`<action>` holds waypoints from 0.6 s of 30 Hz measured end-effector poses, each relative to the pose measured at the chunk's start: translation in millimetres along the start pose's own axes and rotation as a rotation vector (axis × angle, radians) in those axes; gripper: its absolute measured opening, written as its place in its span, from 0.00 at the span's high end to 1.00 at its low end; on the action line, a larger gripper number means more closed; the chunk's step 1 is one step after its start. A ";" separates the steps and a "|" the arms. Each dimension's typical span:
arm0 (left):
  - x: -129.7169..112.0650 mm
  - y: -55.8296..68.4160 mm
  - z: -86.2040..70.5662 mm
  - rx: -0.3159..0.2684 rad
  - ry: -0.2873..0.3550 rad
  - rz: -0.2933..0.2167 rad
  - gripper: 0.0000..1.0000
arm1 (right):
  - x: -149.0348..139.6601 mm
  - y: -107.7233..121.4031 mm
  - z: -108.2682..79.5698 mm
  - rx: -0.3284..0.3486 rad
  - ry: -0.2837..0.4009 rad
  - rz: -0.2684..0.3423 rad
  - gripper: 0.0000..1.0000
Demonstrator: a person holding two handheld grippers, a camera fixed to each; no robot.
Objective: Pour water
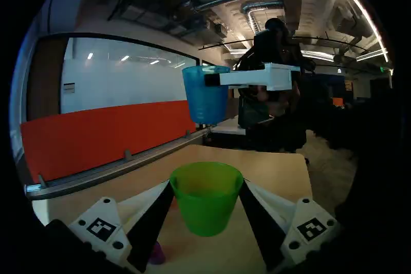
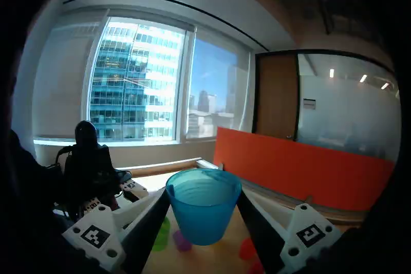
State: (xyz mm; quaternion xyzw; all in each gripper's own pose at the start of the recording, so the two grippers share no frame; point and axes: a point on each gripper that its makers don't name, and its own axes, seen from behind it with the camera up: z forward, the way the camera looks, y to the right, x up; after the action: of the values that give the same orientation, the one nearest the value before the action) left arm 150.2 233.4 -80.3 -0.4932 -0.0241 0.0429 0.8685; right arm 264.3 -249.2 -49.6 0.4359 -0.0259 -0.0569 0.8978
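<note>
Wood-coloured surface [image 1: 277, 171] lies under the green cup [image 1: 206, 197], which stands upright in the air between the fingers [image 1: 154, 217] of the left gripper [image 1: 205, 187]. Both fingers press on its sides just below the rim. Farther off and higher, the right gripper [image 1: 211, 79] holds the blue cup [image 1: 205, 94] upright. The right gripper view shows both its fingers closed against that cup's upper sides. Small cups [image 2: 181, 240] sit on the surface below.
</note>
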 end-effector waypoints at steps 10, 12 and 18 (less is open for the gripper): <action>-7.1 -5.5 4.6 0.007 -0.022 0.008 0.14 | -32.9 27.9 -23.0 -0.054 -0.042 0.003 0.10; -10.7 -6.8 5.8 0.009 -0.032 0.006 0.14 | -41.6 32.7 -28.5 -0.065 -0.054 0.002 0.10; -20.6 -10.1 10.2 0.012 -0.062 0.002 0.14 | -65.7 41.9 -40.5 -0.080 -0.092 -0.006 0.10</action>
State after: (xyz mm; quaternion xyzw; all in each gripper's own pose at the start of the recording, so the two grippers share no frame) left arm 129.3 234.9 -66.4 -0.4865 -0.0503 0.0594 0.8702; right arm 206.3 -183.7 -41.6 0.3967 -0.0638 -0.0805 0.9122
